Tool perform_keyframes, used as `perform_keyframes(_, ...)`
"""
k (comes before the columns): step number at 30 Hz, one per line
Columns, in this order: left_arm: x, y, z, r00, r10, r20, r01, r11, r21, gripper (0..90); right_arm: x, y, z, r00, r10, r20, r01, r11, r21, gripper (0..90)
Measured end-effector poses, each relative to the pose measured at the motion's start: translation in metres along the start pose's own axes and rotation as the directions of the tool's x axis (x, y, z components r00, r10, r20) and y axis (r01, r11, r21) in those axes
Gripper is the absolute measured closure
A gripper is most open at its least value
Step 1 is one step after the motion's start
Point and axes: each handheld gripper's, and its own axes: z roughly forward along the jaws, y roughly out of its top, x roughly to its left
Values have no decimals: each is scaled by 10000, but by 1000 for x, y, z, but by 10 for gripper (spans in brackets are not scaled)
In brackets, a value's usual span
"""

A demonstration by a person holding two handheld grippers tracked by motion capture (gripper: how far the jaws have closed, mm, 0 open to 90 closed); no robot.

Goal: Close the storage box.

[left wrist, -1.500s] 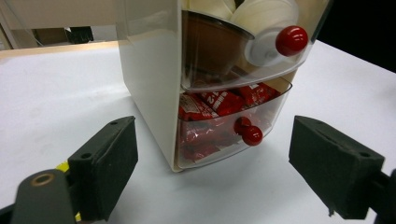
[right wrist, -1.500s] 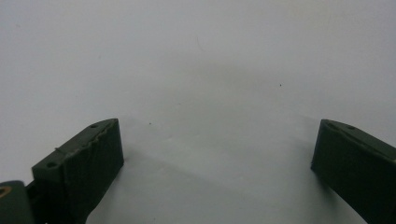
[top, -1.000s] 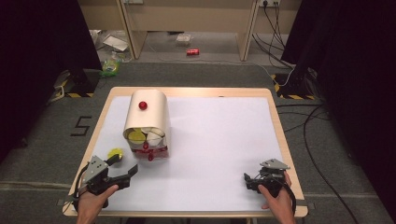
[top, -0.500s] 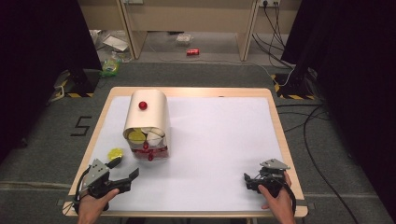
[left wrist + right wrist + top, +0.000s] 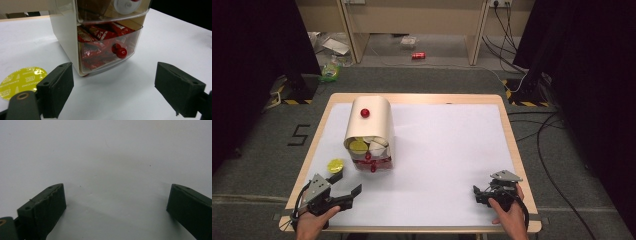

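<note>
Tongs in my left hand [image 5: 346,184] are spread wide at the lower left of the frame, facing the drawer box [image 5: 368,132] with its red knob [image 5: 119,50] and the yellow capsule [image 5: 335,165] beside it. My right tongs [image 5: 476,192] sit spread and empty, lower right on the bench [image 5: 447,150].

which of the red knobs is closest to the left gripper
The bottom drawer's red knob, low on the cabinet's clear front and facing the left gripper. The other red knob sits on the cabinet's top.

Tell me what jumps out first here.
The cream drawer box at the table's left, its clear lower drawer packed with red packets behind a red knob. A yellow capsule lies beside it, just ahead of the open left gripper.
</note>
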Motion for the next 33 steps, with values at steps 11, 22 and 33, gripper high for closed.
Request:
perform_keyframes(11, 3, -9, -3, 9999, 37, -111, -35, 9998, 189, 152, 0, 0, 0, 10000, 16, 1, -16, 10000, 8, 23)
perform_keyframes(22, 7, -18, -7, 9997, 129, -224, -117, 9987, 493, 152, 0, 0, 0, 10000, 24, 6, -24, 10000, 11, 23)
perform_keyframes(33, 8, -25, -11, 9990, 302, -340, -281, 9977, 610, 152, 0, 0, 0, 10000, 5, 9, -5, 10000, 4, 23)
